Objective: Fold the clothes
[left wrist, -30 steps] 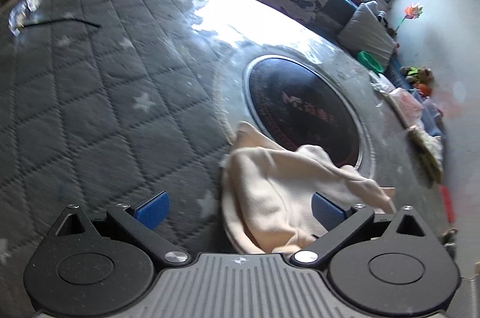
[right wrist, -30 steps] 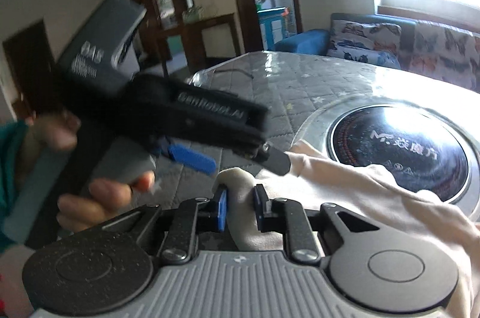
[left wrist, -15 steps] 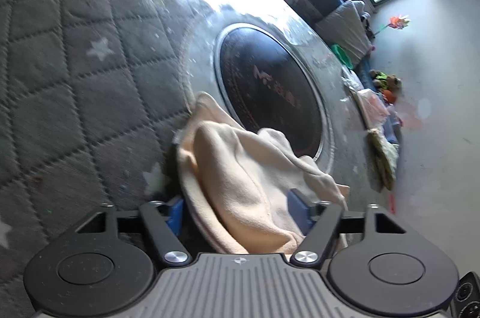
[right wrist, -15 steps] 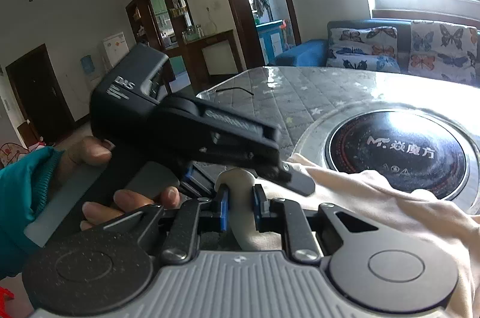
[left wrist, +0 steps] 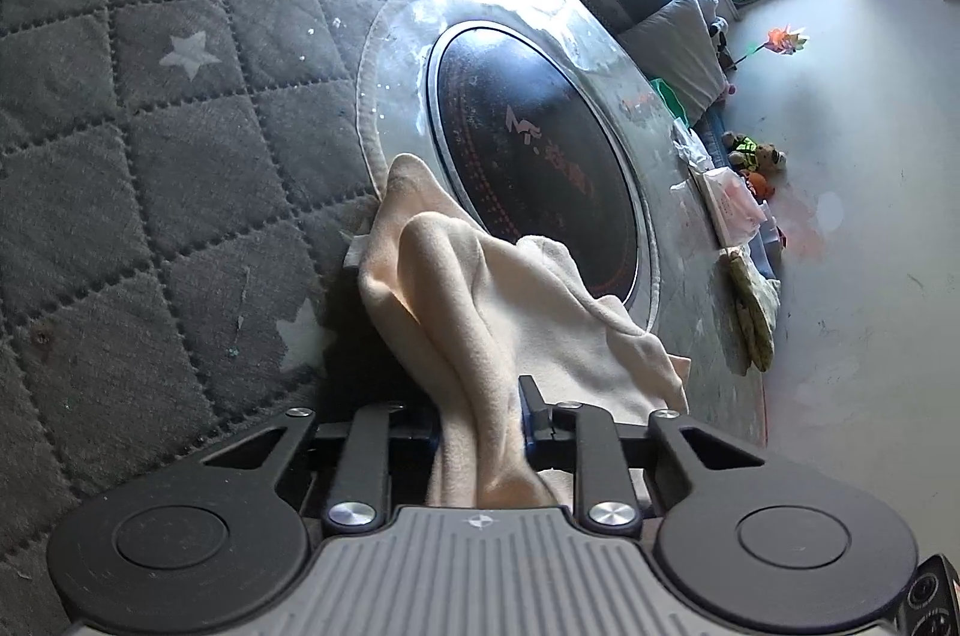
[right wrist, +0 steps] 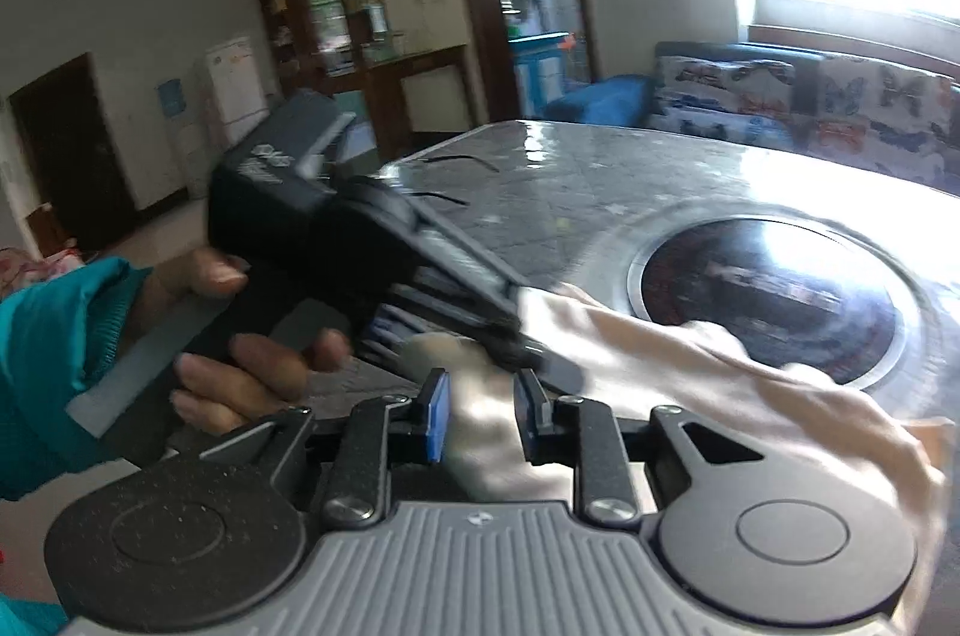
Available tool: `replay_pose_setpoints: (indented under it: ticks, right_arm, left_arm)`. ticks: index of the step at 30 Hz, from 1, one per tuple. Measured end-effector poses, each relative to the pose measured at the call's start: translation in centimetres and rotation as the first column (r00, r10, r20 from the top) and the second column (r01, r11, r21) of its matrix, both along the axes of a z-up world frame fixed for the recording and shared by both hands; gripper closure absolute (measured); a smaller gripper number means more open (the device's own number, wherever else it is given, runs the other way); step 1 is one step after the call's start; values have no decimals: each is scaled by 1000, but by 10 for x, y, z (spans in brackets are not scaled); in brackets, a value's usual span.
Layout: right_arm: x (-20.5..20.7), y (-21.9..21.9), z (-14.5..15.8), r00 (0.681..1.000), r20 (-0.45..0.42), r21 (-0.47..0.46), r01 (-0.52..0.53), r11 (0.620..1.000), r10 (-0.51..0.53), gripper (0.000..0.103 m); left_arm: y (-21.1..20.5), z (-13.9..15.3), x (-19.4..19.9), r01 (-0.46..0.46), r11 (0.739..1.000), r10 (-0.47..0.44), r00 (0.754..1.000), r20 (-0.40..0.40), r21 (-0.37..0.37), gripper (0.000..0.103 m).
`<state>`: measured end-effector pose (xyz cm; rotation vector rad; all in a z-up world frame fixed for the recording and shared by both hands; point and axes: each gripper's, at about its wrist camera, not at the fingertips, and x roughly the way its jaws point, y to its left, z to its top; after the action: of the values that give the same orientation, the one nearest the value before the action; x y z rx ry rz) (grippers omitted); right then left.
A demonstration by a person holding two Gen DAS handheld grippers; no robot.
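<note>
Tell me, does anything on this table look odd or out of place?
Only the cream garment: it is bunched up and drapes over the rim of the round black cooktop while both grippers pinch it. Nothing looks spilled or broken.

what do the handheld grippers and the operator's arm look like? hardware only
Both grippers share one build: ribbed grey housing, black linkage arms with silver pivot screws, round black discs each side, blue-padded fingers. Left gripper; right gripper. The right wrist view shows the left unit's black body with white lettering, held in a bare hand with a teal sleeve. No cables visible.

One cream garment [left wrist: 528, 312], two grippers [left wrist: 480, 426] [right wrist: 480, 420]
</note>
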<state>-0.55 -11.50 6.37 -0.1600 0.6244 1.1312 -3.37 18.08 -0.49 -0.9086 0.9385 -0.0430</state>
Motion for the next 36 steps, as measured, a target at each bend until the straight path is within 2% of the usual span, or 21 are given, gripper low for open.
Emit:
replay_pose_setpoints:
  ticks: [3,6,9,13,14,22,25,28,30,32,36]
  right_arm:
    - [10,-22,-3,996,-12,-17,90,996,-90,72]
    - [23,-47,-8,978,-10,-45,209,977,-210,66]
    - [42,-74,-17,939,-21,-73,342,937,-344,58]
    - [61,-104,-26,882,-35,-68,467,882,-470,55]
    - [66,-109,-28,873,-52,-66,482,874,-485,50]
    - [92,-132,-53,823,-192,-53,535,843,-535,42]
    - [94,-134,-54,821,-208,-35,537,843,-532,41]
    - [94,-131,-54,833,-216,-24,517,855,-510,48]
    - [96,-127,-54,837,-223,-25,508,861,-500,72]
    - [96,-126,-54,835,-238,-13,507,862,-495,83]
    - [93,-126,-50,846,-249,19,491,871,-471,86]
  left_arm:
    - [-3,2,0,14,999,-15,1000,8,30,78]
    - [-4,3,0,20,999,-21,1000,13,45,78]
    - [-6,3,0,29,998,-31,999,20,60,78]
    - [-8,5,0,36,997,-37,999,21,75,78]
    - [-8,5,1,36,996,-38,999,20,77,78]
    - [-10,6,2,41,995,-42,999,14,94,78]
    - [-11,7,2,42,994,-43,999,12,102,78]
    - [-12,8,3,41,993,-42,999,12,111,78]
    - [-12,8,3,39,993,-40,999,11,114,78]
    - [-13,8,2,38,993,-39,999,10,116,78]
    - [-14,9,3,40,991,-41,999,7,125,78]
